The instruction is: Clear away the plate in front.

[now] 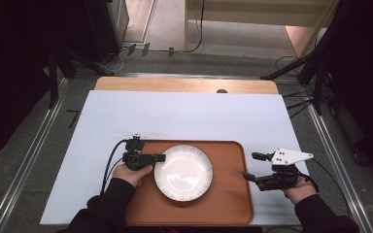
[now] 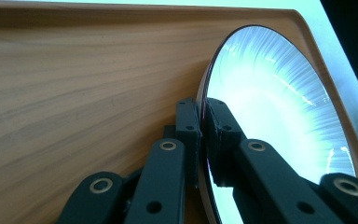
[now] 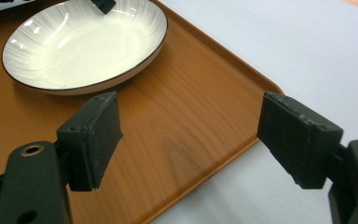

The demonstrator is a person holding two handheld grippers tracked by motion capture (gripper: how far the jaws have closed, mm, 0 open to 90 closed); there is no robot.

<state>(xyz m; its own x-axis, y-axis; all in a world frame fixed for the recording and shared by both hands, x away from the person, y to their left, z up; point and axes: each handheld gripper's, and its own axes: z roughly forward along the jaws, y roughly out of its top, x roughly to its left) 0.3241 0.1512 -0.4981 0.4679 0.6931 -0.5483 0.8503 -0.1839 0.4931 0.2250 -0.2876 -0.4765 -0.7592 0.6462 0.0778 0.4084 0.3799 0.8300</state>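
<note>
Plate [image 1: 183, 172] lies on the tray [image 1: 233, 204], its left rim clamped by the left gripper [image 1: 161, 157]; right gripper [image 1: 251, 166] gapes near the tray's edge. Lift level, gripping the rim firmly.

White plate [image 1: 183, 172], dark rim, faint radial ribs; lies flat on wooden tray [image 1: 233, 204]; rim pinched between left gripper [image 1: 161, 158] jaws.
</note>
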